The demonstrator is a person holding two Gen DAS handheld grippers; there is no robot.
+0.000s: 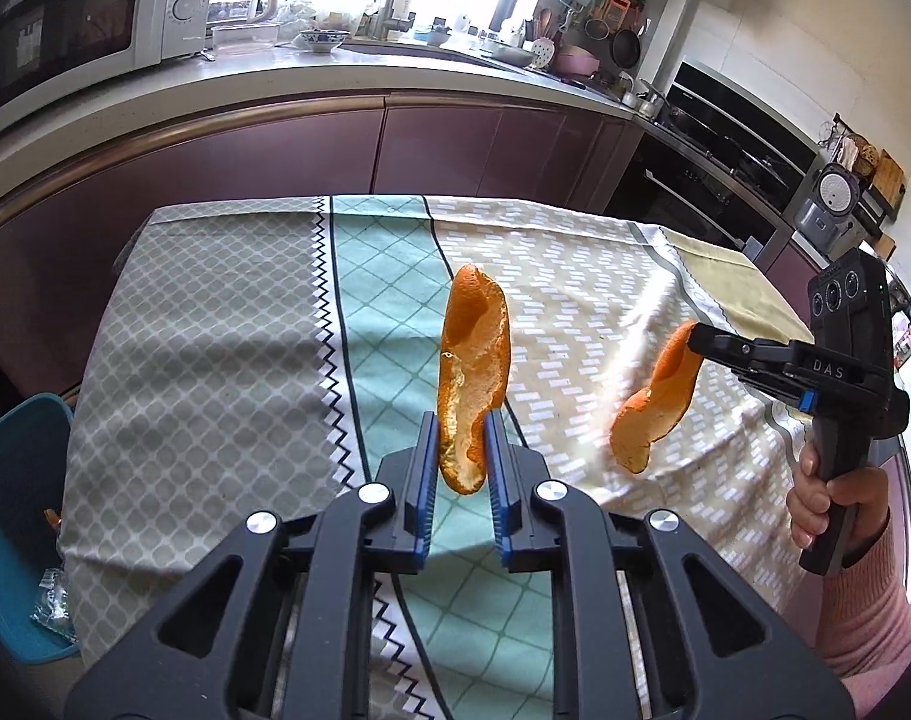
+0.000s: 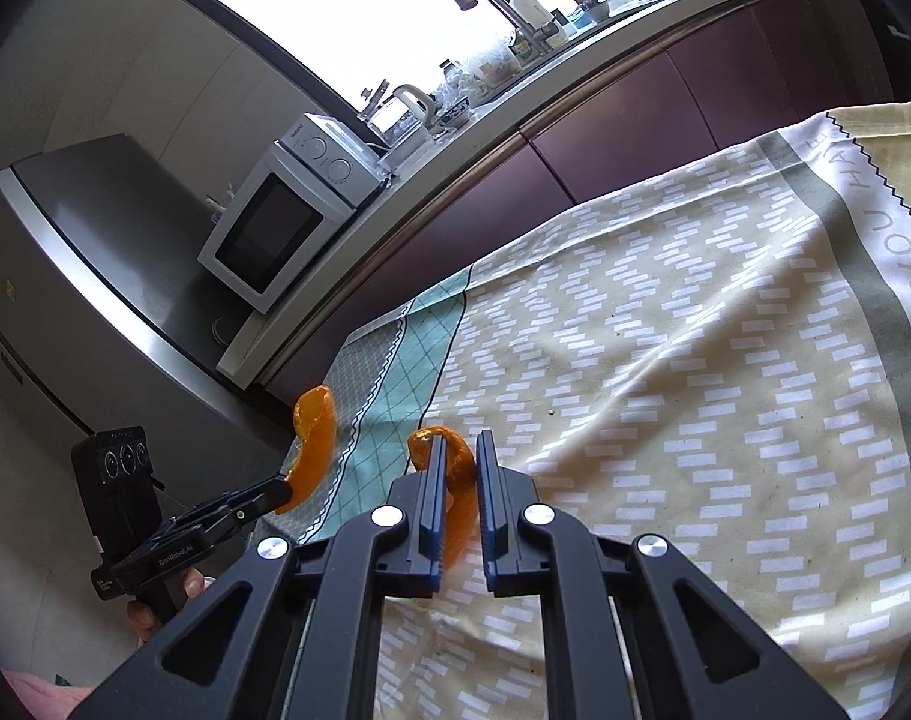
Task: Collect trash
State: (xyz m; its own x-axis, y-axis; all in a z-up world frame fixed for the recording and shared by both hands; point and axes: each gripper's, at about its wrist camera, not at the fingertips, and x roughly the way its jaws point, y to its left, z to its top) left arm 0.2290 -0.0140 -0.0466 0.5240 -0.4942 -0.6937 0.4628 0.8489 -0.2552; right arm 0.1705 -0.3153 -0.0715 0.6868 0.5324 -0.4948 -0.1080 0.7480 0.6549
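Two pieces of orange peel are held up above the cloth-covered counter [image 1: 227, 312], one in each hand-held gripper. The left hand-held gripper [image 1: 463, 420] is closed narrowly on the larger peel [image 1: 473, 360]; its blue pads [image 1: 422, 480] press on the lower part of the peel, which stands upright between them with the pale pith facing right. The right hand-held gripper [image 2: 458, 456] is likewise nearly shut on the smaller peel [image 2: 458, 480], a curled strip gripped between its pads and hanging a little below them.

In the left wrist view the right hand-held gripper [image 1: 695, 339] is seen at the right, held by a hand [image 1: 827, 498] in a pink sleeve [image 1: 875, 612], with its peel [image 1: 653, 414] dangling from the tips — clear of the cloth. In the right wrist view the left hand-held gripper [image 2: 281, 486] is seen at the near left with its peel [image 2: 314, 444] sticking upward.

A blue bin [image 1: 17, 516] stands on the floor at the left of the counter, a crumpled wrapper [image 1: 50, 600] lying inside it. A white microwave [image 1: 83, 18] sits on the far worktop.
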